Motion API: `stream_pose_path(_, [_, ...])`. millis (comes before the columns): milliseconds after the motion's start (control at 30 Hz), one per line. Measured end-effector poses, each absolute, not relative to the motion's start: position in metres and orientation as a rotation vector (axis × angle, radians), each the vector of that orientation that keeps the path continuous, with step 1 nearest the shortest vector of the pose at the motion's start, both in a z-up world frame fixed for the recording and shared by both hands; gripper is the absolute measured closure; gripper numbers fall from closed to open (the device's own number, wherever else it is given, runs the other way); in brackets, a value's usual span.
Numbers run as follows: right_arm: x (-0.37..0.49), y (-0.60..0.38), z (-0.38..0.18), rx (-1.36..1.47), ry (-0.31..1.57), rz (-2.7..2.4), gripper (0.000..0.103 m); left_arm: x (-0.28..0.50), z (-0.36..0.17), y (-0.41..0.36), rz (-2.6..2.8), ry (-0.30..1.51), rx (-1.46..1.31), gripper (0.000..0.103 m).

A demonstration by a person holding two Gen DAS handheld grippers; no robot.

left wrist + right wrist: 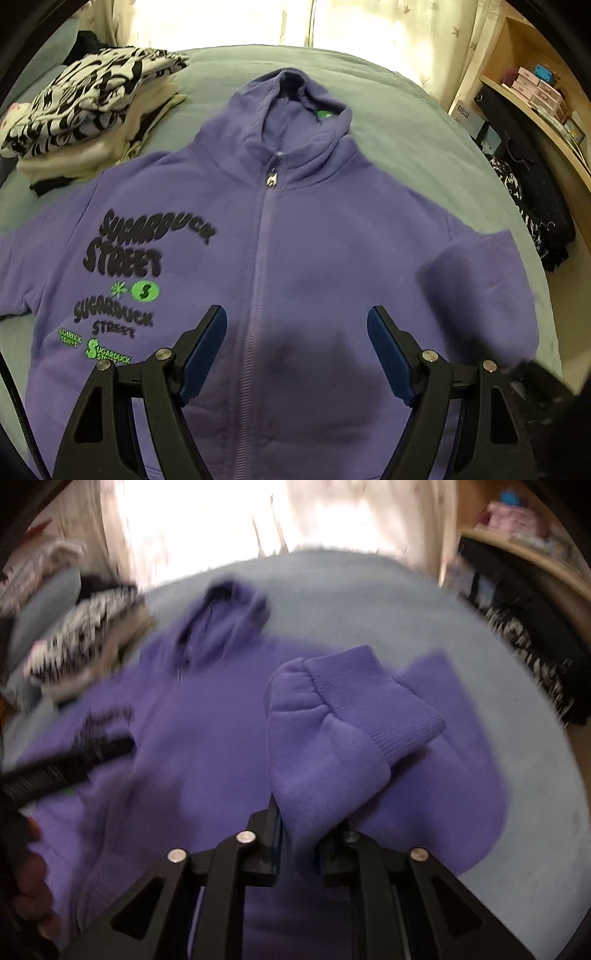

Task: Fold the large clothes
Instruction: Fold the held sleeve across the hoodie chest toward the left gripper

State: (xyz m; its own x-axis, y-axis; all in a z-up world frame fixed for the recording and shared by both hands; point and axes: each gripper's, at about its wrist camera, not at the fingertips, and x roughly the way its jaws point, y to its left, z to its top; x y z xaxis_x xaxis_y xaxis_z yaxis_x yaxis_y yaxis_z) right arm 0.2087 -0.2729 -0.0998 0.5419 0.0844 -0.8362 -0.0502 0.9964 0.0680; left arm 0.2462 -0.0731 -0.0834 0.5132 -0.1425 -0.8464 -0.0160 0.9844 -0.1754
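purple hoodie [314, 258] chest print "SUGARDUCK STREET", repeated, green "$" badge

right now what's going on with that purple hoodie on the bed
A person is folding it with two handheld grippers. The purple hoodie lies face up, zipped, on the bed. The right gripper is shut on its sleeve, lifted over the body. The left gripper hovers open above the front. Folded clothes sit stacked nearby.
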Motion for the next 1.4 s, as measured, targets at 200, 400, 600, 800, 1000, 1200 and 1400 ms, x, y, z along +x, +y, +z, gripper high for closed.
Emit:
stream_pose_path(200, [0.184,-0.27,-0.104,0.142,0.997,0.136,0.047,0.239,-0.089,-0.073,-0.14,1.046,-0.169,0.026])
stream_pose_path(400, [0.168,-0.268,-0.091,0.108,0.899,0.225,0.046,0.235,-0.084,-0.091,-0.232,1.046,-0.171,0.026])
stream_pose_path(600, [0.159,-0.249,-0.092,0.036,0.911,0.31,0.046,0.23,-0.082,-0.094,-0.321,1.072,-0.226,0.026])
stream_pose_path(800, [0.157,-0.254,-0.104,0.091,0.95,0.303,0.046,0.23,-0.093,-0.088,-0.403,1.116,-0.352,0.026])
stream_pose_path(1000, [0.157,-0.261,-0.105,0.151,0.959,0.287,0.046,0.237,-0.118,-0.082,-0.463,1.209,-0.503,0.026])
stream_pose_path(1200, [0.155,-0.262,-0.105,0.152,0.964,0.293,0.046,0.238,-0.123,-0.067,-0.594,1.183,-0.695,0.025])
stream_pose_path(1400, [0.158,-0.253,-0.109,0.105,0.986,0.298,0.046,0.242,-0.139,-0.068,-0.622,1.236,-0.713,0.02])
